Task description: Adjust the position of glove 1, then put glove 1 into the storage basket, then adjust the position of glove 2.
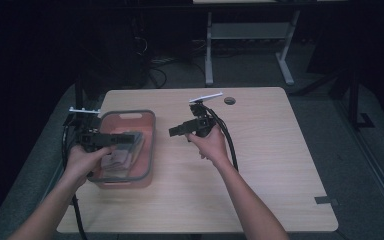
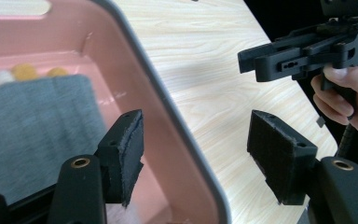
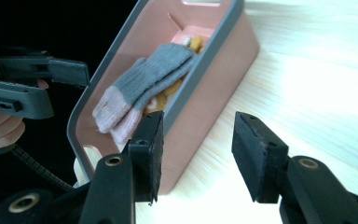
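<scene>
grey socks lie inside pink bin at table's left. left gripper over bin, jaws apart, empty. right gripper beside bin, jaws apart, empty.

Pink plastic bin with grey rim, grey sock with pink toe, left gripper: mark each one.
Pink plastic bin with grey rim [image 3: 216, 79]: right gripper view, on its outer side wall.
Grey sock with pink toe [image 3: 156, 74]: right gripper view, on the grey ribbed part.
Left gripper [image 2: 196, 151]: left gripper view, midway between its fingertips.
</scene>
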Demonstrator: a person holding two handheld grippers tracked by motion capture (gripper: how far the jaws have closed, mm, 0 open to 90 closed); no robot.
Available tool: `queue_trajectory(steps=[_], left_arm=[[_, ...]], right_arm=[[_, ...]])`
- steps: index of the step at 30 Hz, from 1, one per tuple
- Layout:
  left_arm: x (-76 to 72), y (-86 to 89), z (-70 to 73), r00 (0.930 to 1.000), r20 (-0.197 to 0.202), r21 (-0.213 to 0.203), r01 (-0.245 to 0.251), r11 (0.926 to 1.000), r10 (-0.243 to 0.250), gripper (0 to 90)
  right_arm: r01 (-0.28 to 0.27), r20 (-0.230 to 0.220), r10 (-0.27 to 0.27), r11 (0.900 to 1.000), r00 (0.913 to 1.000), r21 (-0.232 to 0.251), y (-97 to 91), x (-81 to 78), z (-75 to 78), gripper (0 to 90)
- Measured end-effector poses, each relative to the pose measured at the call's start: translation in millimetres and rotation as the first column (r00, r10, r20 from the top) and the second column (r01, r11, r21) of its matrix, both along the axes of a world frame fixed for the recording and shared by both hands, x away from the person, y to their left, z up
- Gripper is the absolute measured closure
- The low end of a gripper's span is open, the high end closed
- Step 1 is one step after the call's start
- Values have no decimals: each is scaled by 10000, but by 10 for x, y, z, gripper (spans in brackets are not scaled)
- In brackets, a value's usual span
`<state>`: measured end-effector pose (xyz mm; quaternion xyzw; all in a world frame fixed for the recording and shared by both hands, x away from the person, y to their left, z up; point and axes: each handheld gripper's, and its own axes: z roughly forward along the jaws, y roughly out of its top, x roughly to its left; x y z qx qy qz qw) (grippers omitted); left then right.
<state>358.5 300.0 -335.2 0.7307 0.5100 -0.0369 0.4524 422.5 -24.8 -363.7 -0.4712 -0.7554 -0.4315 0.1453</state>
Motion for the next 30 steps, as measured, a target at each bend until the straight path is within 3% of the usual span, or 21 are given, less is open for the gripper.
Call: queue_trajectory(steps=[15,30], left_arm=[[26,-392,34,9972,85,-18,746,9972,-746,341],[34,-749,31,9897,122,-27,1425,9898,-1424,323]], right_arm=[[885,12,-885,9961,9961,-18,-595,-144,-21,520],[1586,-129,-1585,9873,9873,96,-1040,-268,-76,504]])
